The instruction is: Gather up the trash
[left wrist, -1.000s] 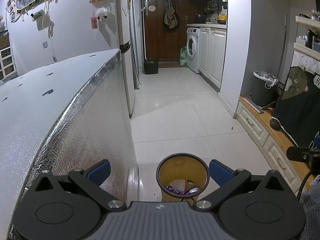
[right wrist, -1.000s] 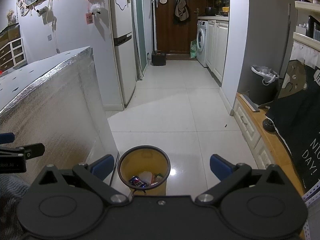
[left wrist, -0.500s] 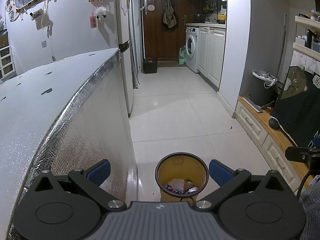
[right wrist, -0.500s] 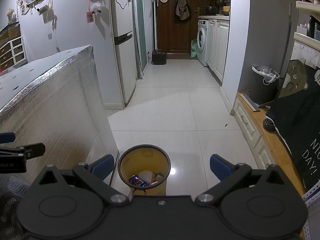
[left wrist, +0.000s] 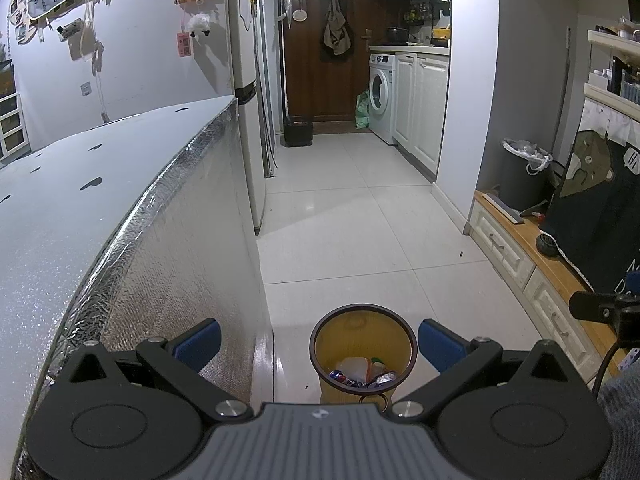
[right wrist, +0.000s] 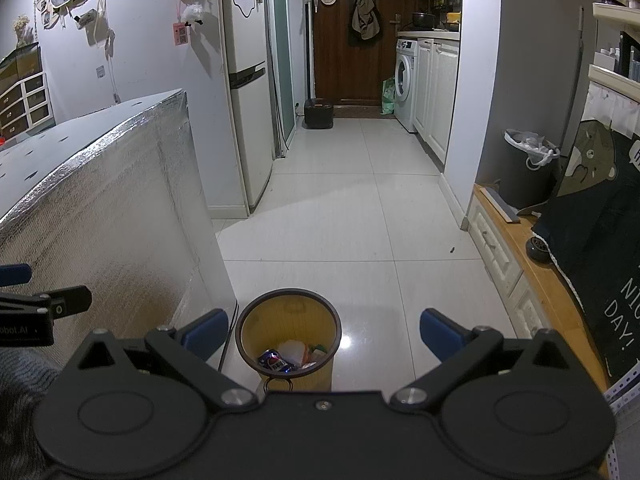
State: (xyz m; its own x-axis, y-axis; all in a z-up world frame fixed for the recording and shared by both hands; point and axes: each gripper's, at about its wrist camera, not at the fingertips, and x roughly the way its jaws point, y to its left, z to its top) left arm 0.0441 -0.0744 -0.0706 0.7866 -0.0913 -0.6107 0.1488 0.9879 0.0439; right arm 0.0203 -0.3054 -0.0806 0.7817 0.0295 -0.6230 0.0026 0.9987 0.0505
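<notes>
A small yellow waste bin [left wrist: 362, 332] with a dark rim stands on the white tile floor, below and in front of both grippers; it also shows in the right wrist view [right wrist: 288, 320]. Inside lie several pieces of trash [left wrist: 362, 372], among them a blue can [right wrist: 274, 361] and white wrappers. My left gripper [left wrist: 320, 344] is open and empty above the bin. My right gripper [right wrist: 322, 334] is open and empty, with the bin toward its left finger.
A table wrapped in silver foil [left wrist: 132, 248] stands at the left, close to the bin. A low wooden cabinet [left wrist: 532, 248] runs along the right with a dark bin [left wrist: 520, 172] on it. A fridge [right wrist: 244, 92] and hallway lie ahead.
Both views have shifted only slightly. The bin stays in place and both grippers stay open and empty.
</notes>
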